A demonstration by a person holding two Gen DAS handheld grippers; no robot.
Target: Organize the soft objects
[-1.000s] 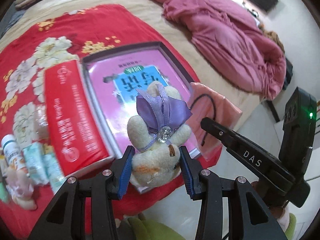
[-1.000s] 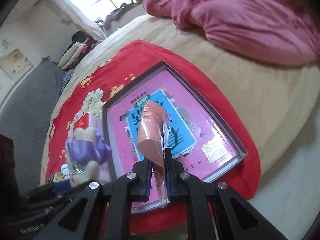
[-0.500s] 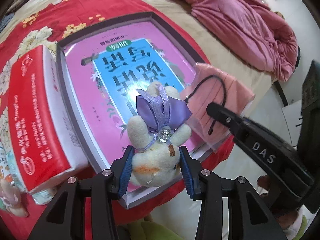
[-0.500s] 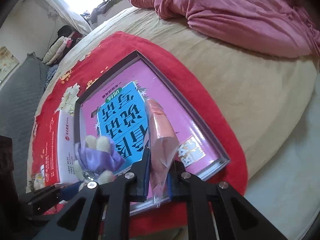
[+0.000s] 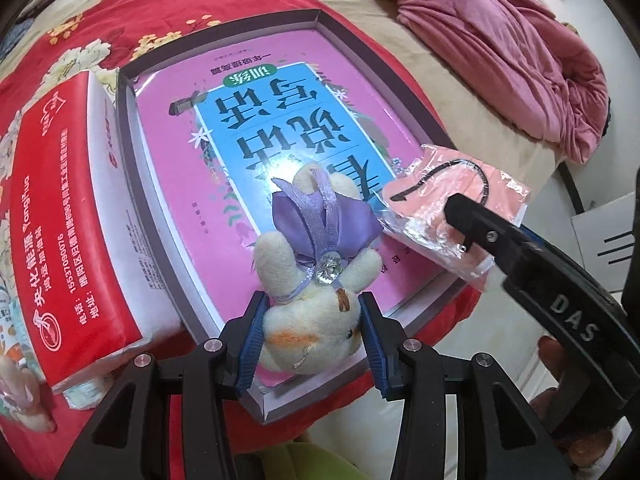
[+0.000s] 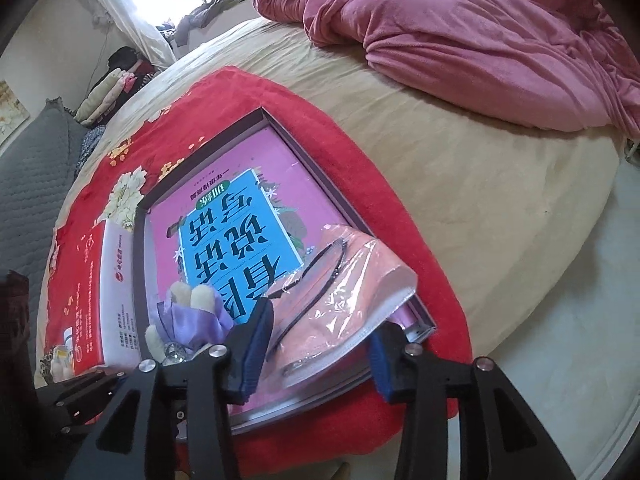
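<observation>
My left gripper (image 5: 311,300) is shut on a cream plush toy (image 5: 308,320) with a purple bow, just above the near end of a shallow grey box (image 5: 224,32) that holds a pink book (image 5: 256,128). In the right wrist view the toy (image 6: 188,312) shows at lower left. A pink mask pack (image 6: 348,276) in clear plastic lies flat on the box's near right corner. My right gripper (image 6: 320,332) straddles it, jaws opening and pads off the pack. The pack (image 5: 452,196) also appears in the left wrist view, under one right finger (image 5: 480,232).
A red tissue pack (image 5: 68,220) leans against the box's left wall on a red flowered cloth (image 5: 100,12). Small bottles and packets (image 5: 12,320) lie beyond it. A pink blanket (image 6: 480,40) is heaped at the back of the beige bed. The bed's edge and pale floor (image 6: 580,320) are at right.
The right jaws have spread and the mask pack went from standing on edge between them to lying flat on the box corner. The left gripper sank toward the box with the toy.
</observation>
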